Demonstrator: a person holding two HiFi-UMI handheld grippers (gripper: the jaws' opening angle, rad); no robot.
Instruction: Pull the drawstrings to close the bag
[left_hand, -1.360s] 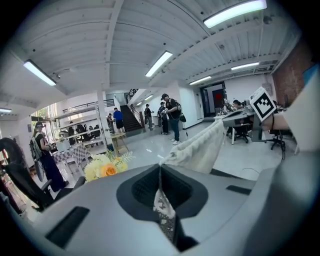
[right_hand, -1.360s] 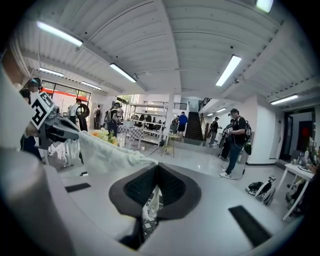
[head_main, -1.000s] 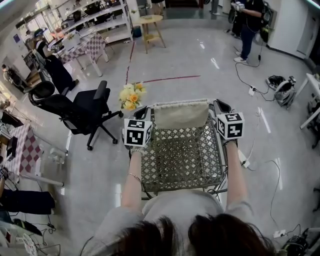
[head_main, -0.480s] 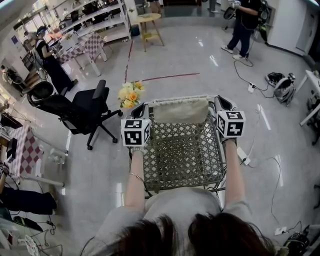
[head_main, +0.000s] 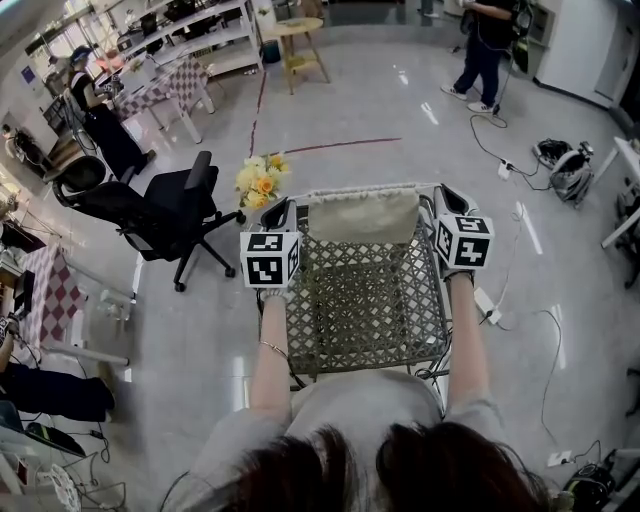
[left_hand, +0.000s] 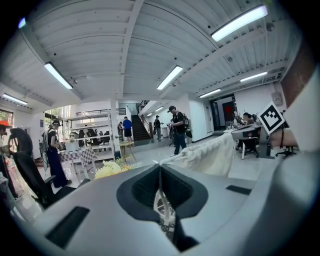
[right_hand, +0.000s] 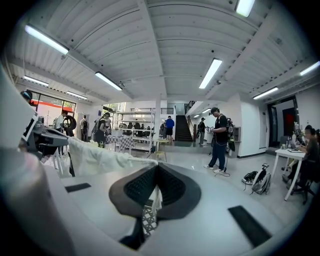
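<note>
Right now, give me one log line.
left gripper: shut on drawstring | right gripper: shut on drawstring | bag: spanned between grippers

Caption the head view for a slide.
Left gripper and right gripper, each shut on a drawstring, hold the bag stretched between them at the far edge of a lattice surface.

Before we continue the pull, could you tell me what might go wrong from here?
The left gripper and right gripper each pinch only a thin drawstring; a hard tug may slip it free.
The bag hangs between them, so uneven pulling could bunch one side.
The flowers sit close beside the left gripper and might get knocked as it pulls outward.
</note>
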